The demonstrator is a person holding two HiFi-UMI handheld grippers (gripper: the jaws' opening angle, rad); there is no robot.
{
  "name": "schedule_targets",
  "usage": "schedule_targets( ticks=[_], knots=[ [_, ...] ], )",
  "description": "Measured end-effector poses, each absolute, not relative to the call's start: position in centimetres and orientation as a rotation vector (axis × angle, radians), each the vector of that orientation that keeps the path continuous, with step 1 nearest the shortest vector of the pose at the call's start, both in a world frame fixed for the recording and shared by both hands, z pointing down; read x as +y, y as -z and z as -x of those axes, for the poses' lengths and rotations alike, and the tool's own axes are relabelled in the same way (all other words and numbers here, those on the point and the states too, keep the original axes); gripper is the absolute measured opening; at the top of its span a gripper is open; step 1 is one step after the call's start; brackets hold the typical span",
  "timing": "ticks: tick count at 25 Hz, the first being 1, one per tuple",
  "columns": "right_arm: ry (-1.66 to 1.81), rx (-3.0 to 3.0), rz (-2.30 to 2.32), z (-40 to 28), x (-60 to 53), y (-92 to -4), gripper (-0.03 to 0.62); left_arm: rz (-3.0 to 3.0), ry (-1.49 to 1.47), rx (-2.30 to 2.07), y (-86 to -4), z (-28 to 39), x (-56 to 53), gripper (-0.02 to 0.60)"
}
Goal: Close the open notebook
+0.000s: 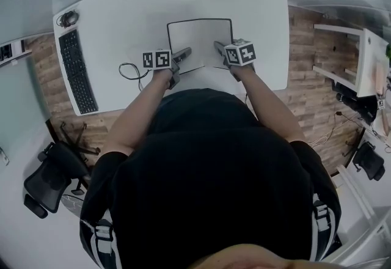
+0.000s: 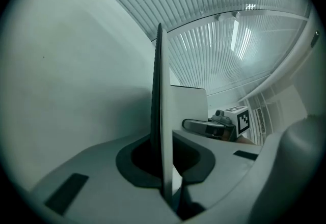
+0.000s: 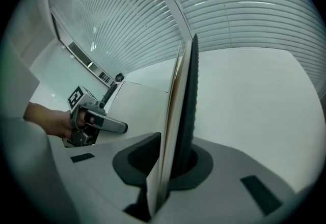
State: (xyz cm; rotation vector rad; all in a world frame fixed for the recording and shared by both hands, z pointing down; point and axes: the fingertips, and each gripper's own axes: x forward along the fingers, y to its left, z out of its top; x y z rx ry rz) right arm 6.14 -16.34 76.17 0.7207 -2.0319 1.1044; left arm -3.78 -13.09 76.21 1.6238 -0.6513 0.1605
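White desk (image 1: 122, 17) bears the notebook (image 1: 200, 41). The left gripper (image 1: 187, 51) and right gripper (image 1: 217, 45) each clamp its near edge. Gripper views show pages pinched edge-on; only the head view shows the keyboard (image 1: 77, 72).

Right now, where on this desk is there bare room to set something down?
Bare desk lies between the keyboard and the notebook, behind the notebook to the far edge, and right of it to the desk's edge. It is crowded at the near edge: the cable loop lies there, and the left gripper and right gripper clamp the notebook's sides.
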Motion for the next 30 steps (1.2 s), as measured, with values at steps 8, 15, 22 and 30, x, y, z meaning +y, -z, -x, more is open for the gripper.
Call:
schedule_targets(
  ticks=[8, 15, 22, 30],
  knots=[
    [-1.114, -2.013, -0.734, -6.4, -16.6, -76.9, 0.064, -1.614, -0.177, -0.639, -77.2, 4.0, -13.4, 0.048],
    [-1.125, -2.019, -0.717, -6.3, -16.5, -77.8, 0.066, -1.601, -0.174, -0.649, -77.7, 4.2, -13.5, 0.048],
    [-1.112, -2.008, -0.721, -6.4, -16.9, -78.3, 0.066, -1.599, -0.174, -0.657, -78.1, 4.4, -13.8, 0.048],
    [-1.136, -2.008, -0.725, -7.0, -17.0, -79.0, 0.067, -1.573, -0.18, -0.659, -78.5, 4.5, -13.6, 0.049]
  ],
)
